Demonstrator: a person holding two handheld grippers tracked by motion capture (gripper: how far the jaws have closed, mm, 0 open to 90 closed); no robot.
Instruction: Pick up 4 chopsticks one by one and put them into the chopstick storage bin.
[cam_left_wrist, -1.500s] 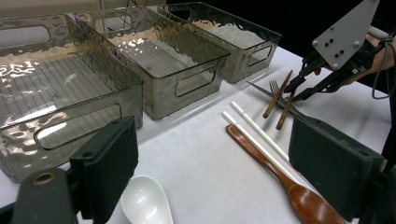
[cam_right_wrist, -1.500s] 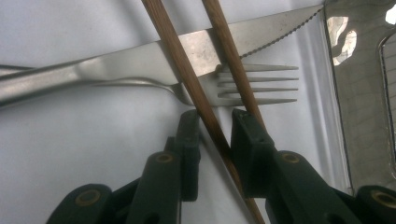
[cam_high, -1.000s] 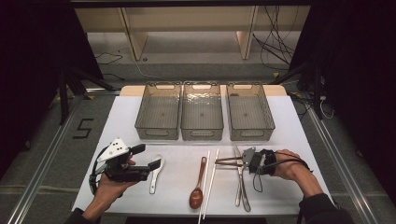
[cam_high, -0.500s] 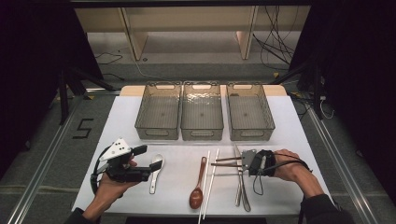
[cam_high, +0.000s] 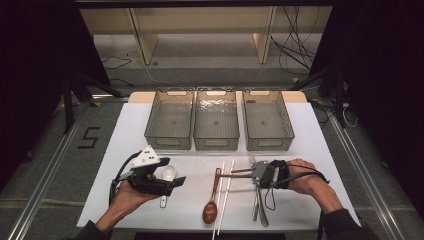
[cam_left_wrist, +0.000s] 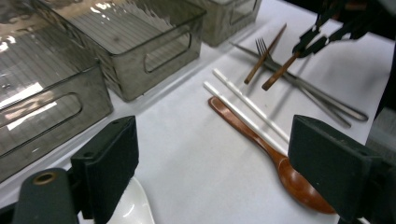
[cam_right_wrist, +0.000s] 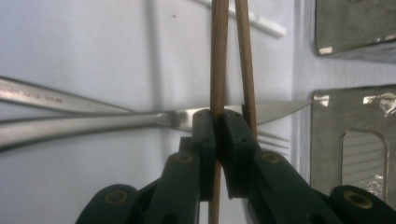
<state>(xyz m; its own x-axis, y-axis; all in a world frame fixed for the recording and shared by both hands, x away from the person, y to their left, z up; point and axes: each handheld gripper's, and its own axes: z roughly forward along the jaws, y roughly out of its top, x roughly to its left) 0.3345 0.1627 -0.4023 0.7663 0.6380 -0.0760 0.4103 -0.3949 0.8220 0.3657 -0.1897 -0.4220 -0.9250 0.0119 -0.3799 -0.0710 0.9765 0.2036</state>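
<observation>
The right claw (cam_high: 252, 174) is clamped on a pair of slim brown wooden chopsticks (cam_high: 236, 173), and the right gripper view shows the grip plainly: one stick is pinched between the two black jaws (cam_right_wrist: 215, 56), while the second (cam_right_wrist: 244, 56) runs just beside it against the outer face of one jaw, so whether it is truly held cannot be told. In the high view the sticks point sideways toward the middle of the white worktop (cam_high: 320, 150), their free ends close to the reddish-brown wooden spoon (cam_high: 211, 206) and the pair of white chopsticks (cam_high: 224, 192); they cross above a steel fork and knife (cam_high: 259, 207) lying beneath the hand. The left claw (cam_high: 175, 181) stands wide with nothing between its jaws, hovering over a white ceramic soup spoon (cam_high: 167, 176). Judging by this, the step in hand is the pick-up of the wooden chopsticks, with sorting into one of the three clear smoky plastic bins (cam_high: 216, 120) likely to follow. The next move calls for a lift clear of the steel cutlery, a check that both sticks come up together, then a carry forward over a bin rim, keeping the long sticks level so that they drop inside lengthwise rather than catching on a wall.
</observation>
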